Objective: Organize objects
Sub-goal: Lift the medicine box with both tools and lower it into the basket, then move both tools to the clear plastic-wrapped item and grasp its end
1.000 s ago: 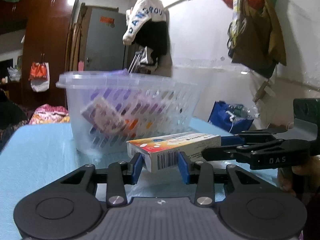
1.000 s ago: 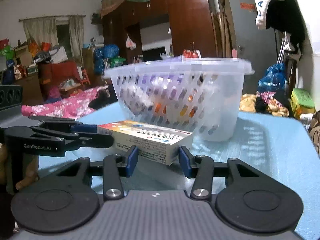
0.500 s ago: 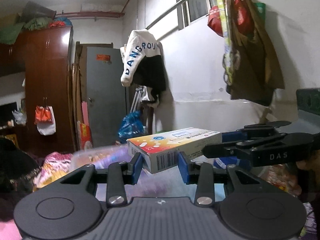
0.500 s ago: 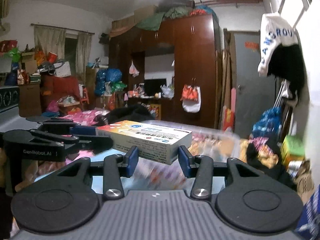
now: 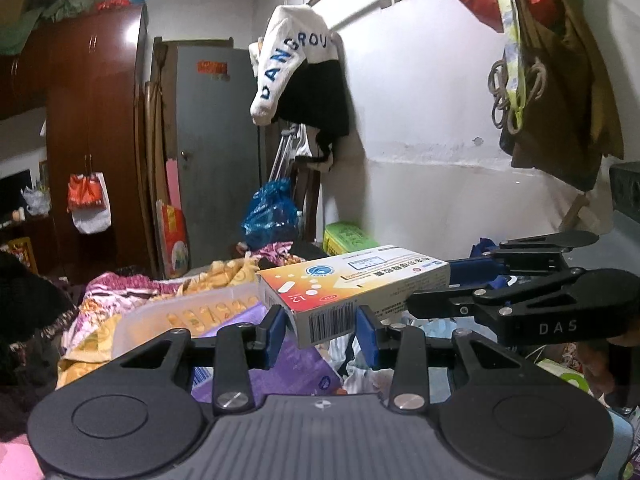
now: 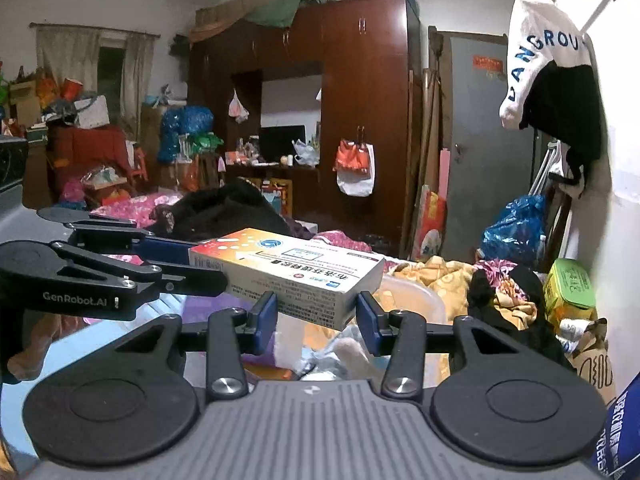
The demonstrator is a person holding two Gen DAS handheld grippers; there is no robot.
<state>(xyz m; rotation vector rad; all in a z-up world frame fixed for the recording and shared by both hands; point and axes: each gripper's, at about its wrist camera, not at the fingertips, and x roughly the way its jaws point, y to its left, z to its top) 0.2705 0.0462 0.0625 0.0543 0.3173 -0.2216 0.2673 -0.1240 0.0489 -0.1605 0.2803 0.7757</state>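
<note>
Left wrist view: light, crushable box (image 5: 352, 284) held at its ends by left gripper (image 5: 322, 330) and right gripper (image 6: 316, 316), jaws narrow; basket (image 5: 188, 312) below

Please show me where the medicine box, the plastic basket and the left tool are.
medicine box (image 5: 360, 284), left wrist view, on its top face.
plastic basket (image 5: 188, 312), left wrist view, on its near rim.
left tool (image 5: 320, 332), left wrist view, midway between its blue fingertips.

Both wrist views look along their fingers, close up (sharing the medicine box (image 5: 352, 280)).
</note>
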